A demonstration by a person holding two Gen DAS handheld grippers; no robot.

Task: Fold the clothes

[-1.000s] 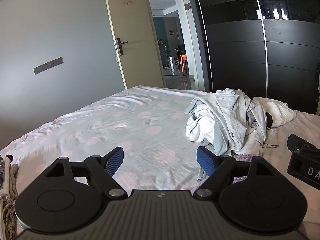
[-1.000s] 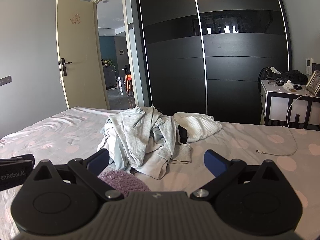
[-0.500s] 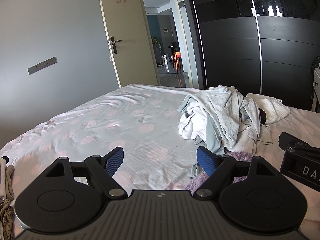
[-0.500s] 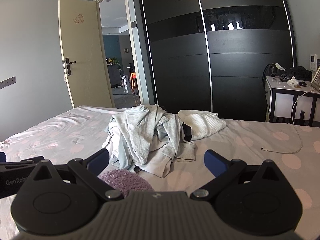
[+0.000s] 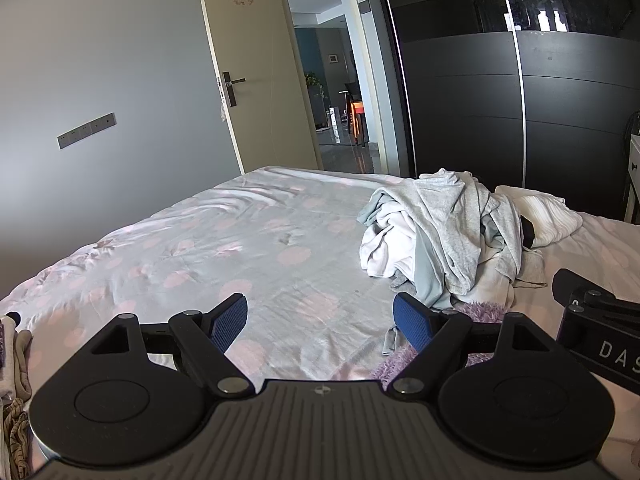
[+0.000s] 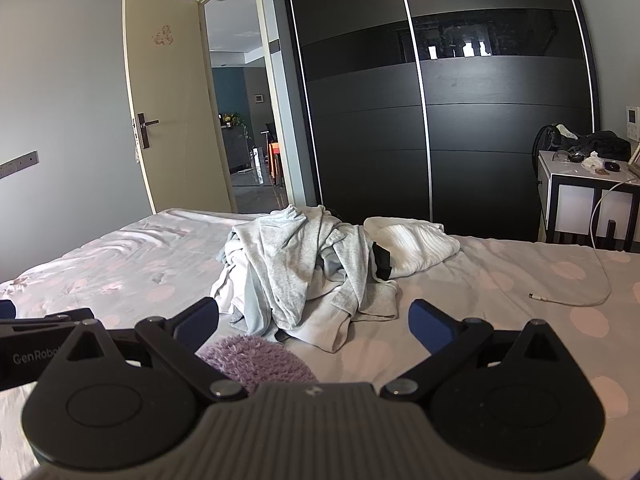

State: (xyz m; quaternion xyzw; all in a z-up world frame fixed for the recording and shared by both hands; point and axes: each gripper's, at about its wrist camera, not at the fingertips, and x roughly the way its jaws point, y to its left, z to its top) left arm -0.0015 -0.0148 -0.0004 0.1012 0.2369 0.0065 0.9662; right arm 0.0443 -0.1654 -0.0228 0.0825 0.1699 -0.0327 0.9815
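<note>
**Bed and its load**

The bed, in a pale sheet with pink dots, carries a heap of grey clothes, a white knit, a purple fuzzy item and a white cable.

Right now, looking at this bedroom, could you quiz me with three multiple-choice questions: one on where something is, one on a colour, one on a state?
1. Where does the heap of grey clothes lie?
A. on the bed
B. on the floor by the door
C. on the bedside table

2. What colour is the fuzzy garment nearest the right gripper?
A. red
B. purple
C. green

3. How do the jaws of the left gripper stand?
A. shut on a shirt
B. shut on nothing
C. open, holding nothing

Answers:
1 A, the heap sits on the dotted sheet in the middle of the bed.
2 B, the fluffy cloth just ahead of the gripper is lilac purple.
3 C, its blue pads stand wide apart with only bare sheet between them.
</note>
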